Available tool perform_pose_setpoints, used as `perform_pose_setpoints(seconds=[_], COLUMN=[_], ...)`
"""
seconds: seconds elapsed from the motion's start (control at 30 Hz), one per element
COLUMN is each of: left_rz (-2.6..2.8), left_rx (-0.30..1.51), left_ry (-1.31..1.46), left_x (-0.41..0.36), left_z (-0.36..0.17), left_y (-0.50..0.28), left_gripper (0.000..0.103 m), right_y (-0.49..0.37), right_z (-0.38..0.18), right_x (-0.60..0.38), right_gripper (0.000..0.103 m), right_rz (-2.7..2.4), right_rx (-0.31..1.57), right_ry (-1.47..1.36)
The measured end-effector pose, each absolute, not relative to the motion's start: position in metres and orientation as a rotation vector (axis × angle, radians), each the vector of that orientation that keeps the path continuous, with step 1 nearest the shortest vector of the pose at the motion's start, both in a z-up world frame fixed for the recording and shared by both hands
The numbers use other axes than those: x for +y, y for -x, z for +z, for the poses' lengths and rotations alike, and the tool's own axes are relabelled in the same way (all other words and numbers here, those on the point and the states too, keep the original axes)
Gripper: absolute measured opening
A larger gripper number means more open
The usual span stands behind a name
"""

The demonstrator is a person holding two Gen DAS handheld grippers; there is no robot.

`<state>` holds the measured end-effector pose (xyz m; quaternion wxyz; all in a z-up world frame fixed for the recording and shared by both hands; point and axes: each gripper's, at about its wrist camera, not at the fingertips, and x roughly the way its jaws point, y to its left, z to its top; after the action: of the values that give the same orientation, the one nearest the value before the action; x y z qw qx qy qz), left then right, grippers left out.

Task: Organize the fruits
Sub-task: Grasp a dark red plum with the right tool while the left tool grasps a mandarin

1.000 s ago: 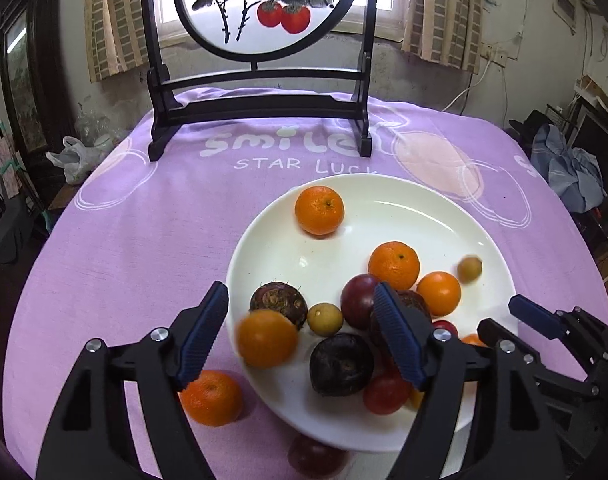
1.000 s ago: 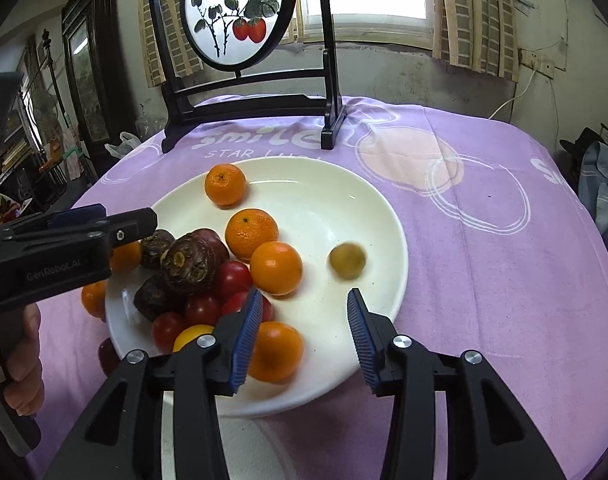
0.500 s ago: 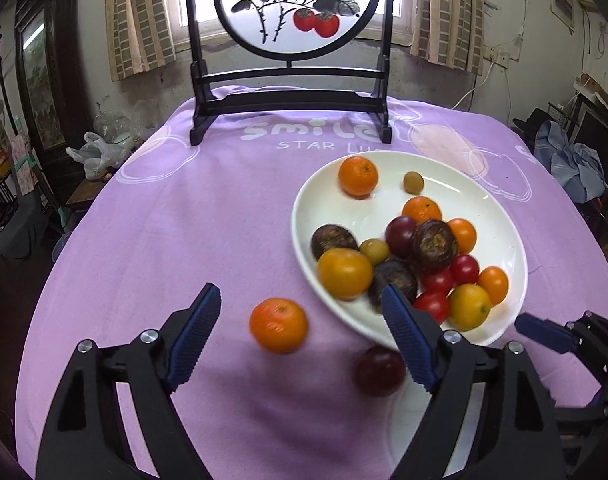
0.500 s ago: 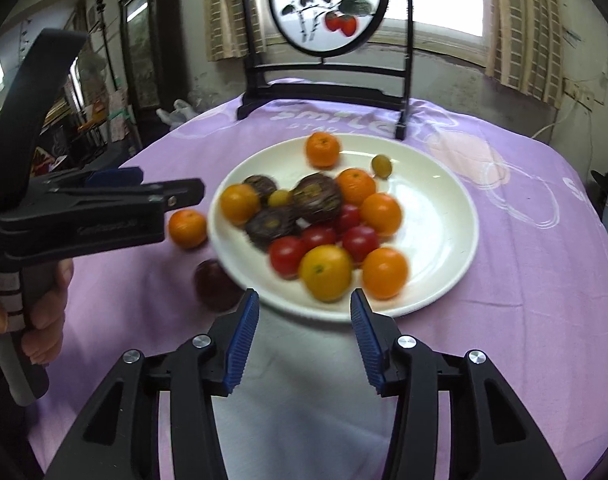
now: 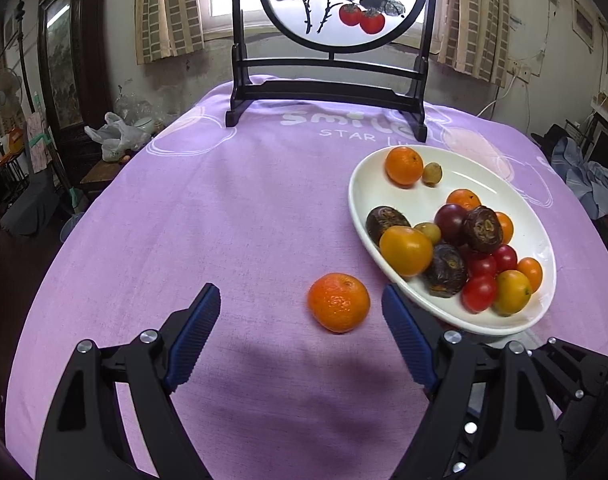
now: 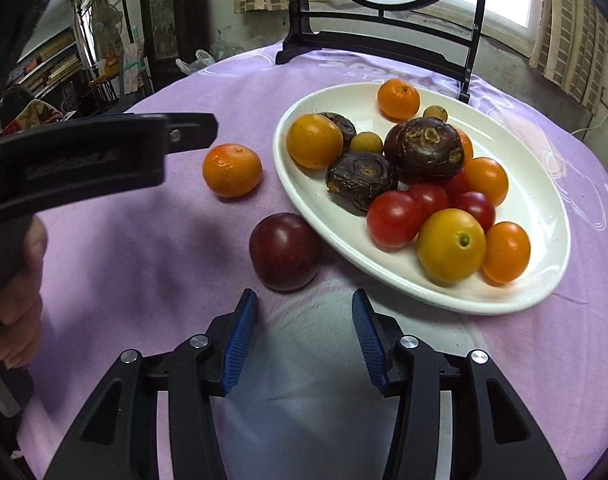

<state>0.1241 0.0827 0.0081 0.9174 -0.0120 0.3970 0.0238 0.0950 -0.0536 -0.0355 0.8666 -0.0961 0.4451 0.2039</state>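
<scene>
- The left gripper point(image 5: 300, 328) is matte black plastic with two angular arms, each ending in a blue pad ribbed with fine ridges.
- Round silver screw heads sit at the arm joints, with smaller ones lower on the right-hand arm.
- The right gripper point(image 6: 304, 332) has the same build: black linkages, blue ribbed pads, silver screws.
- From the right wrist view, the left gripper's black side carries faint embossed lettering, too blurred to read.
- A bare hand point(image 6: 18, 296) wraps its black handle.
</scene>
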Motion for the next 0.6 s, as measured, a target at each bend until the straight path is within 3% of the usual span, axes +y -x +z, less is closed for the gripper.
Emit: perform_pose_setpoints(seconds=[0.33,0.4,0.5,0.6], left_rz=[0.052,0.061,0.07,0.079], left_rx=[0.84,0.848,0.861,0.873], left_ry=[0.027,0.032,0.048,0.062], left_x=[0.083,0.085,0.089,0.093], left_z=[0.003,0.0,-0.003,-0.006], left_y=[-0.128,-0.13,-0.133,-0.135], left_gripper=[0.08,0.08,0.08,0.081], right_y=[-0.111,-0.112,-0.109,-0.106], right_z=[-0.037,-0.037,-0.036,-0.035], right_x=[-0.036,-0.038,-0.034,-0.035], right_gripper=[0.055,0.052,0.037,0.035], right_rz=[0.38,0.365,0.378,0.384], right_rx=[0.945,0.946,0.947,0.95], right_ry=[0.209,0.198,0.197,0.184])
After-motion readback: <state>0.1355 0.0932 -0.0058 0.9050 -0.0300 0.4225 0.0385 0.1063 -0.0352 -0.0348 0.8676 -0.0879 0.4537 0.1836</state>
